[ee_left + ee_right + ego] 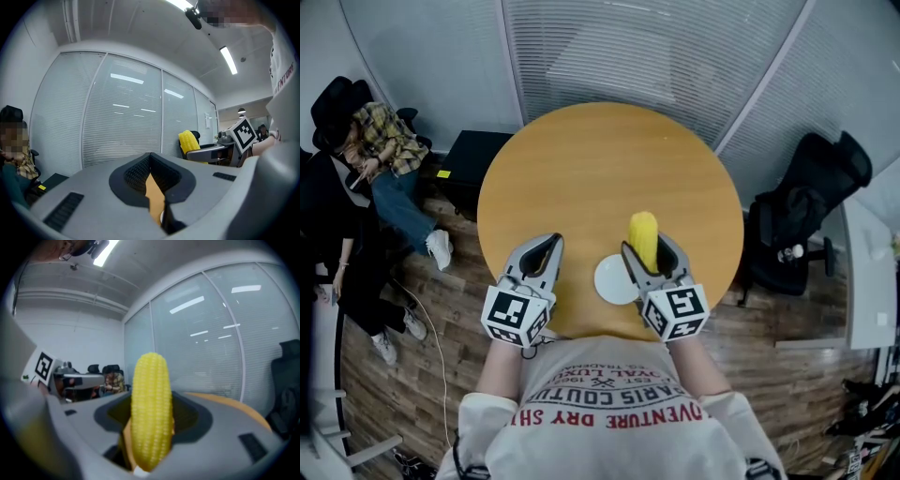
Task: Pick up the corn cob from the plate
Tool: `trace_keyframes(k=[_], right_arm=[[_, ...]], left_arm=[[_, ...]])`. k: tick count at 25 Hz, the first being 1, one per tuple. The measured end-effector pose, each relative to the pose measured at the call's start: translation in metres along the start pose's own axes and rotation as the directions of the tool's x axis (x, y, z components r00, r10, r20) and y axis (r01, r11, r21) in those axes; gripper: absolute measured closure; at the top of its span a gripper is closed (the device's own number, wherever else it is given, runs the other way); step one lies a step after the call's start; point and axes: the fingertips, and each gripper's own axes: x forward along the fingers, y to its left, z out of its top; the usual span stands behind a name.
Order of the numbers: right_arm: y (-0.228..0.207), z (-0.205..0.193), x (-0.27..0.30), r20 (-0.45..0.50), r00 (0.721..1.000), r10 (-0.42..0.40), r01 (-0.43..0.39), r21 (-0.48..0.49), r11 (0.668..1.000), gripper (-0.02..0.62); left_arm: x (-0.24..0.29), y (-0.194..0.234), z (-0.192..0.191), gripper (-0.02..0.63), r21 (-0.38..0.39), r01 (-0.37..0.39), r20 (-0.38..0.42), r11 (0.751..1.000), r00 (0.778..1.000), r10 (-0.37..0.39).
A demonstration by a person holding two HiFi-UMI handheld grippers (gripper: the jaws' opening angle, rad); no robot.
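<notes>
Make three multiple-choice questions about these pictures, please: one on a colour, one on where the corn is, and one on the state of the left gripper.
1. What colour is the plate?
A. blue
B. white
C. black

2. Where is the corn cob?
A. lying flat on the plate
B. inside a cup
C. between the jaws of the right gripper

3. In what state is the left gripper?
A. shut, with nothing in it
B. shut on the corn cob
C. wide open

Answers:
1 B: the head view shows the bare part of the plate, beside the right gripper, as white.
2 C: the right gripper view shows its jaws closed on the yellow cob.
3 A: the left gripper view shows its jaws together, with nothing held between them.
</notes>
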Motion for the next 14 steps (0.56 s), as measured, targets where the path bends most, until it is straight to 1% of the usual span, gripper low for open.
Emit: trace_keyframes(k=[9,14], right_arm=[[0.0003,-0.0011,-0.0034,0.002,1.000,-0.014,0.014,0.010,1.000,0.327],[0.0015,-0.0011,-0.0047,0.012,1.000,-0.017,0.017,0.006,1.000,0.327]], left_arm=[[-0.0002,-0.0005,-0.0030,0.574,-0.018,0.002,-0.001,1.000,1.000,-0.002],[-0.0018,0.0001,-0.0037,0.574,-0.016,0.001,0.004,1.000,1.000,-0.001]])
